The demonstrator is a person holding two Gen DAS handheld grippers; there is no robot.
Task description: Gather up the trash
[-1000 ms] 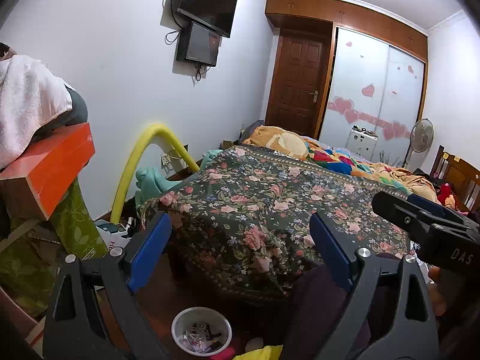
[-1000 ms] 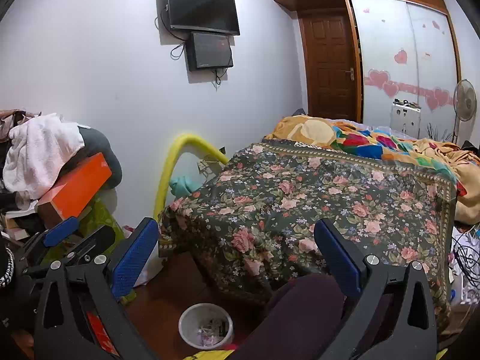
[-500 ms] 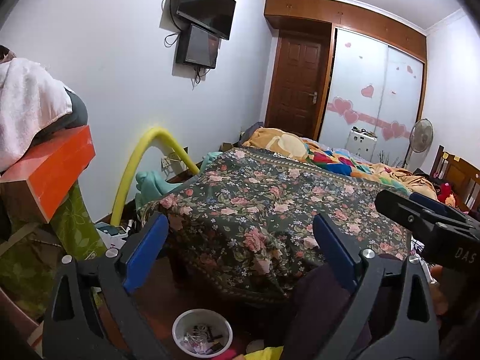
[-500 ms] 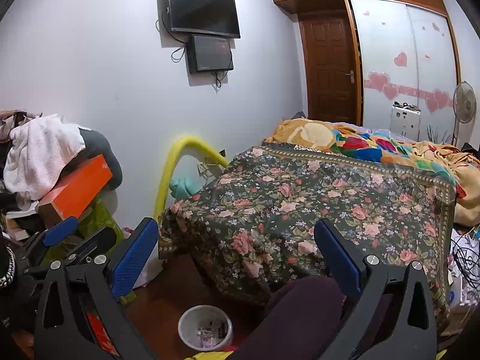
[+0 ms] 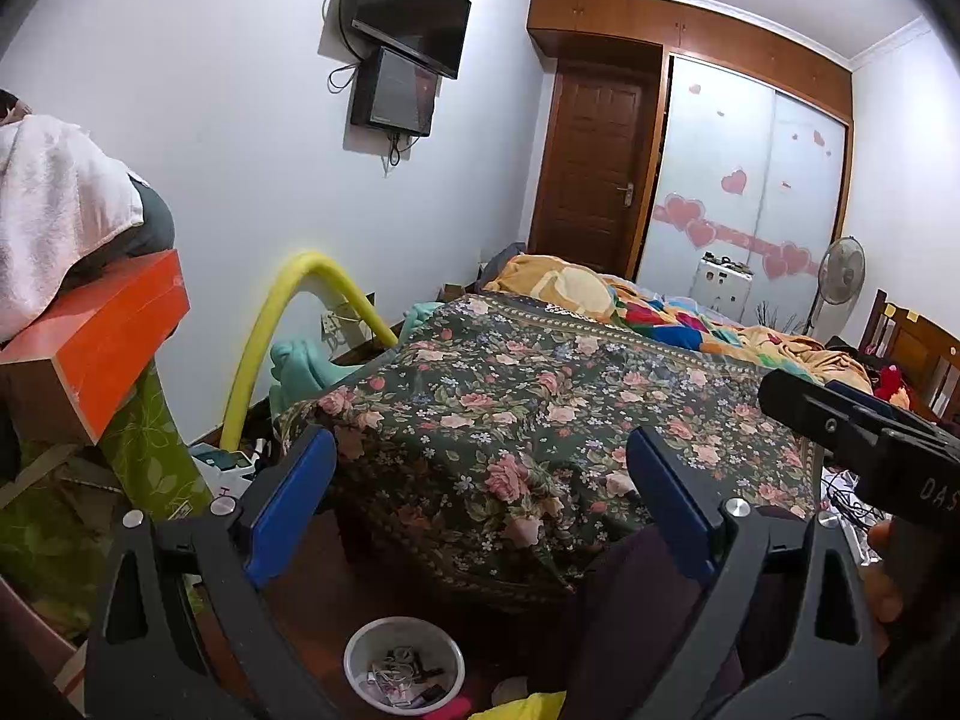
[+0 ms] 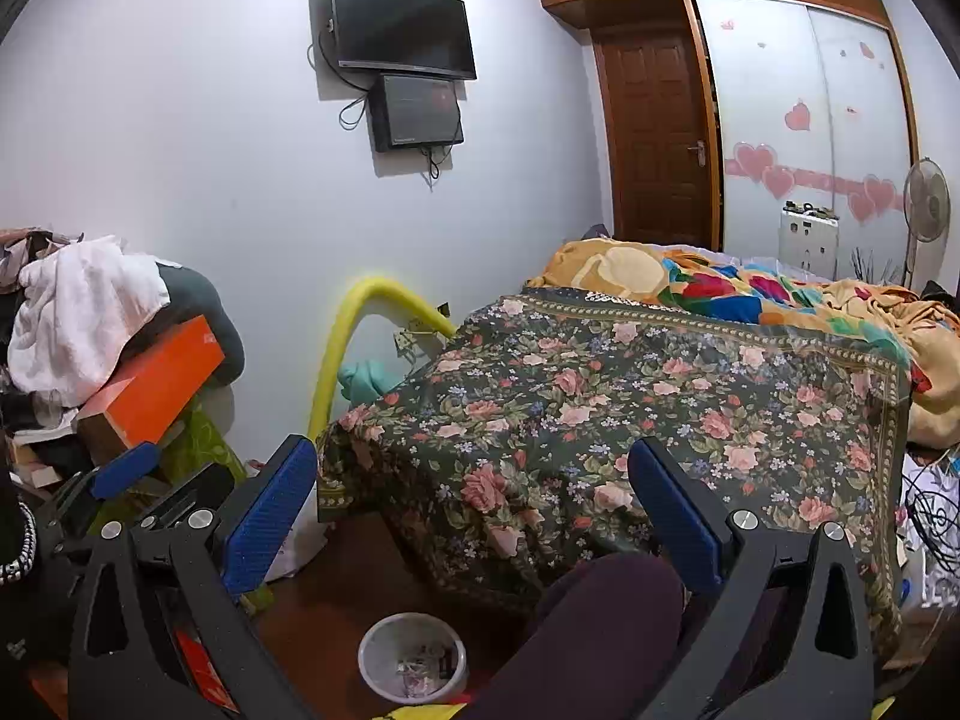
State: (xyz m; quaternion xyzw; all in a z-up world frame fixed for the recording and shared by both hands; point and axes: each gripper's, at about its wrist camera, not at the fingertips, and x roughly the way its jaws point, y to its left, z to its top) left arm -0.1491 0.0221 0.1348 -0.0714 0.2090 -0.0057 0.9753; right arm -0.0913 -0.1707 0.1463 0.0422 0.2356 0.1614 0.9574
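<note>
Ahead of both hand-held grippers stretches the bed, draped with a dark floral cover that hangs over its near end, probably to keep the bedding beneath clean. Off to the left of the grippers, a cluttered pile holds an orange box tilted under a white towel, seemingly just dumped there.

The left hand-held gripper and the right hand-held gripper both stand spread wide and hold nothing. They are raised and aimed across the room, which suggests the person is surveying before reaching for anything.

Directly below and between each gripper's fingers, on the dark floor, sits a small white trash bin with scraps already in it, placed close at hand as the likely drop point. A yellow scrap lies just beside it, a probable first pick.
</note>
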